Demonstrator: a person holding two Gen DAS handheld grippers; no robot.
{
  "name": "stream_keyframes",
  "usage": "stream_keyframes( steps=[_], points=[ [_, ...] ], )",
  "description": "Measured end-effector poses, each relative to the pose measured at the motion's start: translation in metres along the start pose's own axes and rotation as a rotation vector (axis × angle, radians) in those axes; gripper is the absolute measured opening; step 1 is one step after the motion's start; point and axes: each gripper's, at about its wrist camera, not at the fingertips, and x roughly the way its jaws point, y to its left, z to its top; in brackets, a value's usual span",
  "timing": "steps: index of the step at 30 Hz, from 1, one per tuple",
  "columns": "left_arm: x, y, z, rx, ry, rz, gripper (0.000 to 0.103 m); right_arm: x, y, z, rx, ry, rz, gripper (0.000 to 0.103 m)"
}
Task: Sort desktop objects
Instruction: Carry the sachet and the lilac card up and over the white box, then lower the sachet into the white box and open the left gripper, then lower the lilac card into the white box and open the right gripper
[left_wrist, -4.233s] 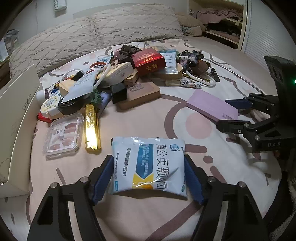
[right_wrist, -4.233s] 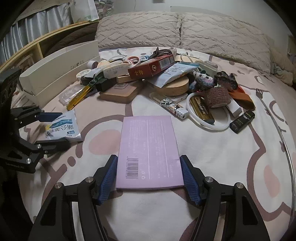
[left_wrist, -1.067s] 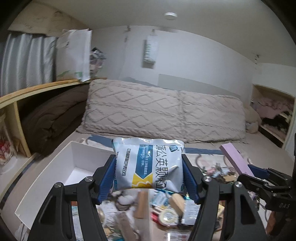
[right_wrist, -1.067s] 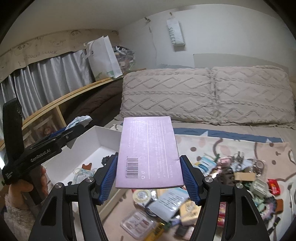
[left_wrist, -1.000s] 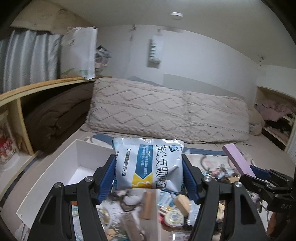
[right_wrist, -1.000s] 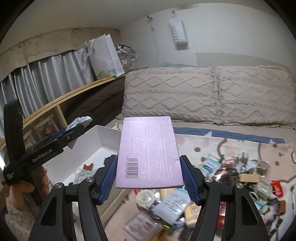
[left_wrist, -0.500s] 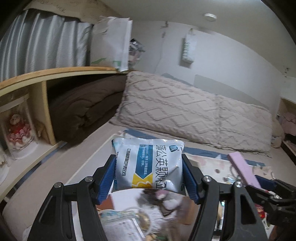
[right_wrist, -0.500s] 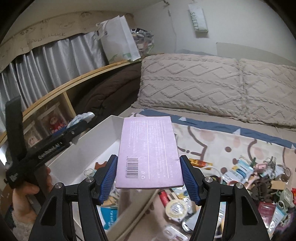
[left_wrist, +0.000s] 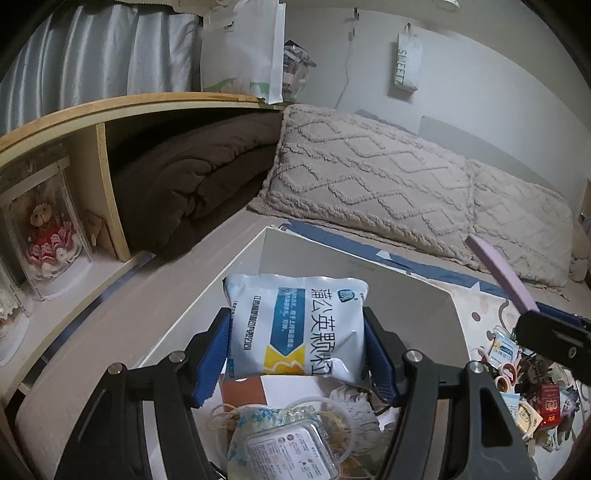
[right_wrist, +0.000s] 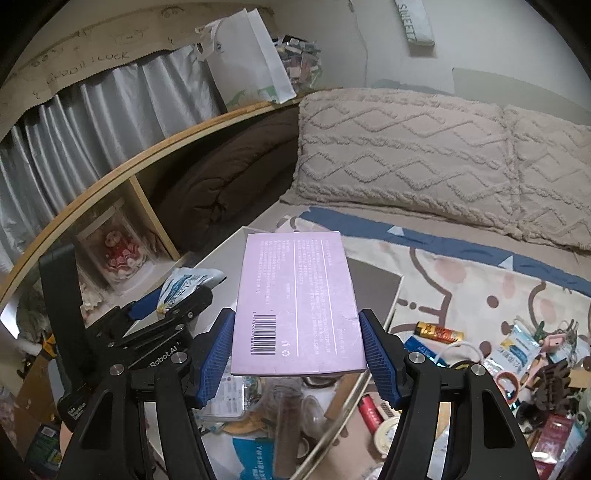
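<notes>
White and blue, printed with Chinese characters, the medicine sachet (left_wrist: 301, 330) sits clamped between the blue pads of the left gripper (left_wrist: 298, 354), its jaws closed onto the packet's two side edges, and it hangs in the air above the open white box (left_wrist: 354, 273). The right gripper (right_wrist: 298, 350) likewise has its jaws pressed on the long sides of a flat lilac carton (right_wrist: 297, 302) with a barcode near its lower left corner; that carton is held face up above the near edge of the same box. In the right wrist view the left gripper shows at the left, with the crumpled top of the sachet sticking out from its pads. In the left wrist view the right gripper shows at the right edge, the lilac carton seen edge-on and tilted. Inside the box, below the sachet, lie a clear plastic blister case (left_wrist: 291, 454), a floral fabric pouch (left_wrist: 277, 417), loose rubber bands and a brown card. The box rests on the bed, beside a patterned bedspread (right_wrist: 461, 273) in cream, pink and blue. On that spread, to the right of the box, is a scatter of small things: a yellow lighter (right_wrist: 439, 332), more sachets, keys, a red packet (left_wrist: 549, 406). Two beige knitted pillows (right_wrist: 406, 158) lean at the head of the bed. To the left runs a wooden shelf (right_wrist: 122, 166) holding a folded brown blanket (left_wrist: 192, 177) and a doll in a clear case (left_wrist: 46, 229); a white paper bag (left_wrist: 243, 48) stands on top of it before grey curtains.
</notes>
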Motion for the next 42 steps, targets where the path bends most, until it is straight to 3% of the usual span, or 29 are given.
stream_keyframes(
  steps=[12, 22, 25, 30, 42],
  points=[
    [0.009, -0.010, -0.003, 0.084, 0.063, 0.011, 0.067, 0.030, 0.005, -0.005, 0.010, 0.084, 0.001, 0.068],
    [0.012, -0.006, -0.004, 0.088, 0.089, 0.072, 0.093, 0.043, 0.009, -0.005, 0.019, 0.111, -0.009, 0.068],
    [0.011, -0.005, -0.005, 0.101, 0.101, 0.077, 0.094, 0.046, 0.009, -0.004, 0.022, 0.116, -0.012, 0.068],
    [0.004, 0.001, -0.005, 0.125, 0.099, 0.108, 0.099, 0.052, 0.012, -0.001, 0.019, 0.124, -0.020, 0.068],
    [-0.036, 0.037, 0.005, 0.040, 0.015, 0.131, 0.099, 0.089, 0.030, -0.001, -0.028, 0.215, -0.063, 0.068]
  ],
)
